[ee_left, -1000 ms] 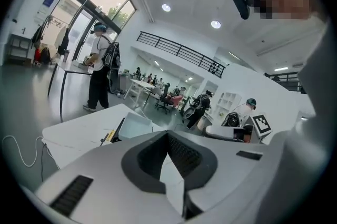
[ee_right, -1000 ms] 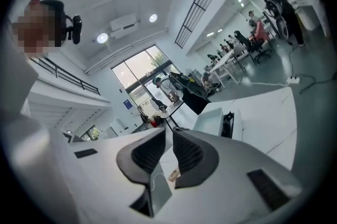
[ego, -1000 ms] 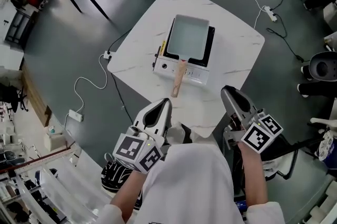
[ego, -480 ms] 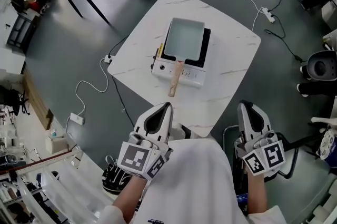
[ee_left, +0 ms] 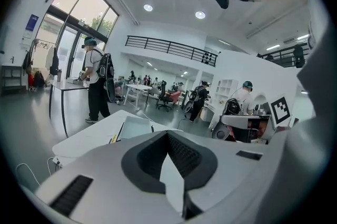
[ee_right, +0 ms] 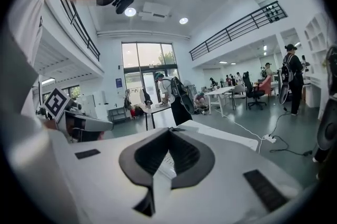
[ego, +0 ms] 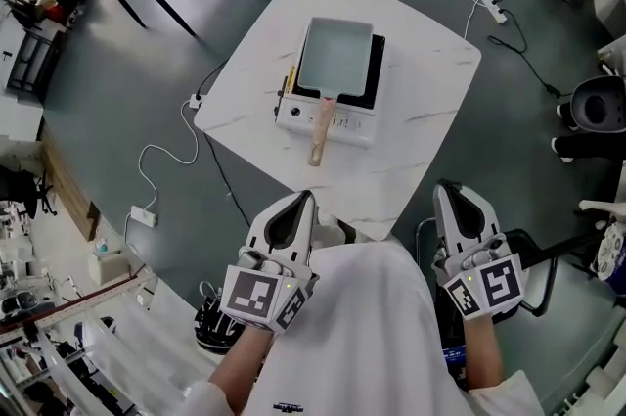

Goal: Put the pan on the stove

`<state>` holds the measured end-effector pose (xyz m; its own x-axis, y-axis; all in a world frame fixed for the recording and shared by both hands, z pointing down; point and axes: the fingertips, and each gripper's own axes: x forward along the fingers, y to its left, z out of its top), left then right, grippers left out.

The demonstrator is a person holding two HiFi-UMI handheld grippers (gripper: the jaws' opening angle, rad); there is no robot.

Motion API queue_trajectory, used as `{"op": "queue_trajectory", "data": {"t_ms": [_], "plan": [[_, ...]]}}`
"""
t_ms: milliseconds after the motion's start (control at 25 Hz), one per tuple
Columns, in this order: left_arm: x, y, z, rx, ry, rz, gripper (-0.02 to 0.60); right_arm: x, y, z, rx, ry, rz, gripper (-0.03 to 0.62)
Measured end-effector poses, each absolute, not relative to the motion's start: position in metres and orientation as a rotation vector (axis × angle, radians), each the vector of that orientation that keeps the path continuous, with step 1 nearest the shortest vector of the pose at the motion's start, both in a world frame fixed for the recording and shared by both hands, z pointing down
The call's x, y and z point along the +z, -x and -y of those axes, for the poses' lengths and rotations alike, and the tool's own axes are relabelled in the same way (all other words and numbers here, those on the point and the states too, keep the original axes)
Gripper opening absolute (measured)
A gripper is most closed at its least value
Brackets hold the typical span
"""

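Wooden pan handle (ego: 319,135), glossy marble-look table (ego: 430,101)

From my end the body is mostly white: a white coat (ego: 352,336) with matching sleeves. The left claw (ego: 303,201) and right claw (ego: 447,191) are pale moulded shells with dark, ribbed teardrop recesses — each backed by a marker cube (ego: 259,295) of black-and-white squares.

You have no legible text, number or brand in any view. Blue wall sign (ee_left: 30,22): too small to read. The cubes (ego: 256,292) on your left gripper (ego: 307,197) and right gripper (ego: 448,188) carry only square coded markers, no lettering. Print on the stove (ego: 328,122) panel: illegible.
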<state>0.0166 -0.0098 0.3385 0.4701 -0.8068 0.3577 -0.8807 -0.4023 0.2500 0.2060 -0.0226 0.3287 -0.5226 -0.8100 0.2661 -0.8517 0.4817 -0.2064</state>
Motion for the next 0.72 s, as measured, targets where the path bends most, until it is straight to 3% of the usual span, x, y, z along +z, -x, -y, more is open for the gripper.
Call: {"op": "queue_trajectory", "data": {"t_ms": [720], "plan": [[0.3398,-0.0214,0.0111,0.26,-2.339,1.404,0.0,0.3306,-0.2004,0.0237,0.513,-1.469,2.568,0.003]]}}
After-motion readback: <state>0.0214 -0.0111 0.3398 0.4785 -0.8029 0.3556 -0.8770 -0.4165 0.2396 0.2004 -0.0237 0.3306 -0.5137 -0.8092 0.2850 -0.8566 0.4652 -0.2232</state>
